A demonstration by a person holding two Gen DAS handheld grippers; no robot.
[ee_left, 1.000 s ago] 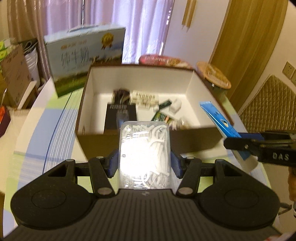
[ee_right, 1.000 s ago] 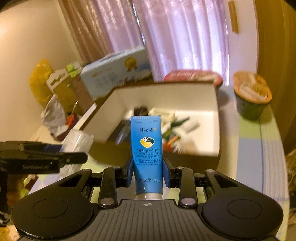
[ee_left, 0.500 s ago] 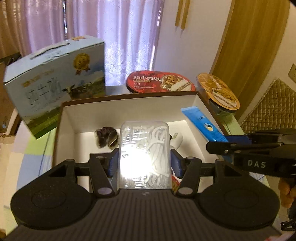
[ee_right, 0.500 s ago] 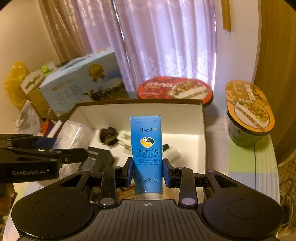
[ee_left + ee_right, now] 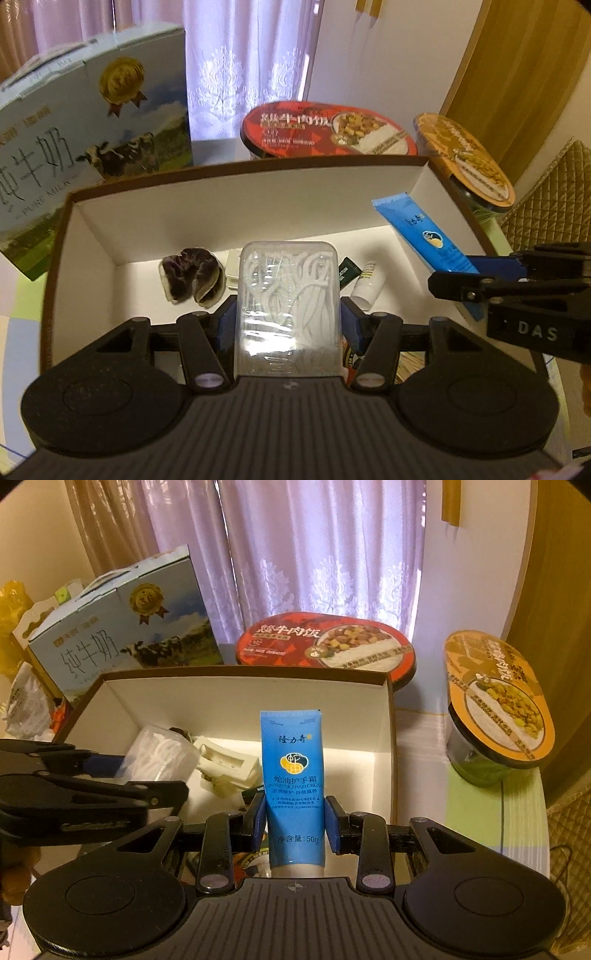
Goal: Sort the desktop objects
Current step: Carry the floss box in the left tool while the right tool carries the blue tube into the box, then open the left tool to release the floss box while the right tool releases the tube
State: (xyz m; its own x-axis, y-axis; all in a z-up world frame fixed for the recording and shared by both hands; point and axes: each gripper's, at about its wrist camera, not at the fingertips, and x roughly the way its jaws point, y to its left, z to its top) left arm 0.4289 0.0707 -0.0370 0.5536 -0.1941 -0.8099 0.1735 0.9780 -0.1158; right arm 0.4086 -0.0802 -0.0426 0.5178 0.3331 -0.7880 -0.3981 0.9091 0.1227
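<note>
Blue hand-cream tube clamped in right tool, clear floss-pick case clamped in left tool, both above open box.

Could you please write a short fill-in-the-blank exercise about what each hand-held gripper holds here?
The left hand-held gripper holds a clear case of ____.
The right hand-held gripper holds a ____ tube.
Both hang over the open ____, white inside.
Behind it stands a ____ carton showing cows.

Missing: floss picks; blue; box; milk

You face sheer lilac curtains glowing with daylight, a cream wall left, ochre drapes right.
</note>
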